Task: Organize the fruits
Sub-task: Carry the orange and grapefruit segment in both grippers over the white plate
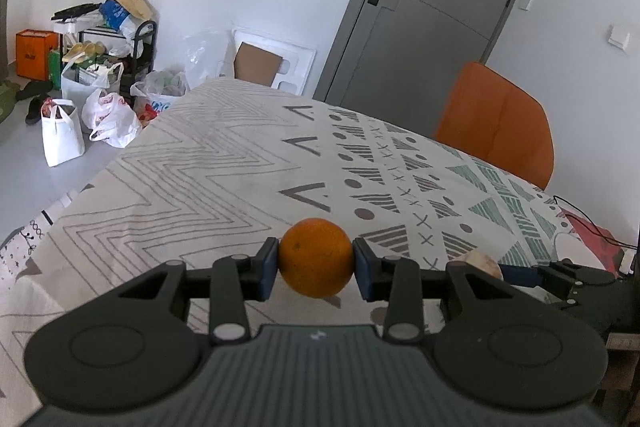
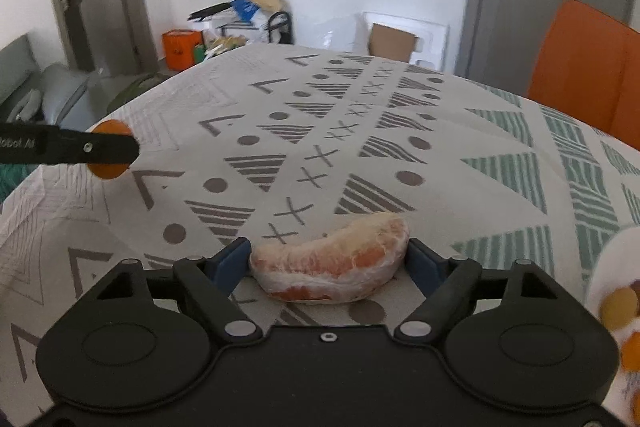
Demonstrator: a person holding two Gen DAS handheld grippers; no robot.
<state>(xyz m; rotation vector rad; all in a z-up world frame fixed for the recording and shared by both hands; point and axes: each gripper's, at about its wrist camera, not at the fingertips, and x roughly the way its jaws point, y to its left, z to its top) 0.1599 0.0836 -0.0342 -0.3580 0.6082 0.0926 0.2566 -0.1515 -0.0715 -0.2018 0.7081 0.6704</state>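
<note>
My left gripper (image 1: pixel 315 261) is shut on a round orange (image 1: pixel 315 257), held above the patterned tablecloth (image 1: pixel 200 167). In the right wrist view that gripper (image 2: pixel 108 149) shows at the far left with the orange (image 2: pixel 109 171) partly hidden behind its finger. My right gripper (image 2: pixel 329 261) is shut on a peeled pomelo wedge (image 2: pixel 332 261), pale membrane with orange-pink flesh, held just over the cloth. In the left wrist view the right gripper (image 1: pixel 520 273) and a bit of the wedge (image 1: pixel 482 263) show at the right.
A white plate (image 2: pixel 600 275) with small fruits sits at the right edge. An orange chair (image 1: pixel 496 123) stands behind the table. Bags and a shelf (image 1: pixel 100 67) crowd the floor by the far wall. A grey door (image 1: pixel 432 7) is behind.
</note>
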